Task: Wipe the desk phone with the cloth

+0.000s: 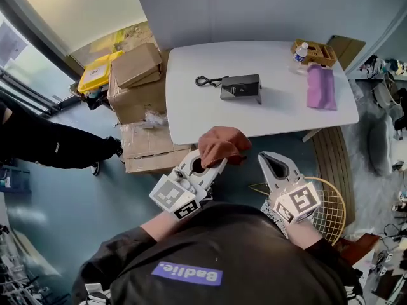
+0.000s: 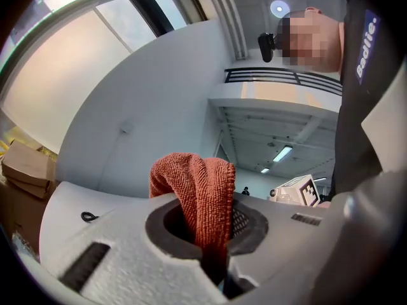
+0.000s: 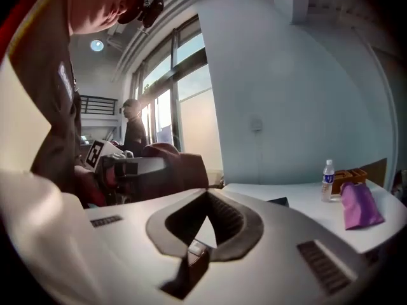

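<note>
The black desk phone [image 1: 241,87] lies in the middle of a white table [image 1: 191,116], its coiled cord [image 1: 205,81] trailing left. My left gripper [image 1: 213,162] hangs below the table's near edge, shut on a rust-orange cloth [image 1: 222,143] that bunches over its tips. In the left gripper view the cloth [image 2: 198,192] stands up from the pinched jaws of that gripper [image 2: 202,203], and the cord [image 2: 89,216] shows on the table. My right gripper [image 1: 268,157] is beside it, shut with nothing in it [image 3: 206,194]. Only a dark corner of the phone [image 3: 278,201] shows there.
A purple cloth [image 1: 321,86], a water bottle [image 1: 300,51] and a brown box [image 1: 315,53] sit at the table's right end. Cardboard boxes [image 1: 137,75] are stacked left of the table. A person in dark clothes [image 1: 51,146] stands at far left. A wire basket [image 1: 332,210] sits near my right.
</note>
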`<state>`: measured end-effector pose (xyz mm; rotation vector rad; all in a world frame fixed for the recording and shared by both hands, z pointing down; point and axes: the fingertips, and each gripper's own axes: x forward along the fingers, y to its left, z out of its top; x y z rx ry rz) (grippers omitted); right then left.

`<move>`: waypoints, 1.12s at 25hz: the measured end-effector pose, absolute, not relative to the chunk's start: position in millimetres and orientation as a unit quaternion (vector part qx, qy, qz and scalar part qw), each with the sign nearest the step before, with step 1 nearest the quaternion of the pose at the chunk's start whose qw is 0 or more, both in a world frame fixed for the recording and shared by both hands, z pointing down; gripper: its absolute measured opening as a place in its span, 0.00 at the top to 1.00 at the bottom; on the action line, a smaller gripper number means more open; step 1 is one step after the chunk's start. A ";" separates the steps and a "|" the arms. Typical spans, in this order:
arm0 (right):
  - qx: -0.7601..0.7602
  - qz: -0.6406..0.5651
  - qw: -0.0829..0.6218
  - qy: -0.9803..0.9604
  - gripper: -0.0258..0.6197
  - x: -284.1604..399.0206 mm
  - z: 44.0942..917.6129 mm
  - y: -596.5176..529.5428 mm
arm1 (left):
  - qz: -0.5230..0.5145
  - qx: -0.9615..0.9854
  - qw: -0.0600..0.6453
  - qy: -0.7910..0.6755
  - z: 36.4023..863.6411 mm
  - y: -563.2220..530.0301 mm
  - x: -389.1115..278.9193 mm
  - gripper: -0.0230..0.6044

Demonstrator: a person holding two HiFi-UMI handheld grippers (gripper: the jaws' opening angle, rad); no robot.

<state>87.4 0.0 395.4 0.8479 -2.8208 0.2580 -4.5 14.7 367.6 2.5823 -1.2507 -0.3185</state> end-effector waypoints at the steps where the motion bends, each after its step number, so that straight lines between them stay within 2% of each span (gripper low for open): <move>1: 0.293 0.086 0.094 -0.947 0.92 79.6 394.9 -9.6 | -0.108 0.891 0.129 -0.422 368.3 5.1 -12.5 0.91; 13: 0.346 0.086 0.115 -0.927 0.92 20.2 394.1 -82.8 | -0.113 0.903 0.153 -0.385 382.1 -86.9 -77.0 0.91; 28: 0.272 0.102 0.114 -0.950 0.92 50.9 416.7 -169.8 | -0.085 0.884 0.165 -0.430 418.6 -169.8 -36.0 0.91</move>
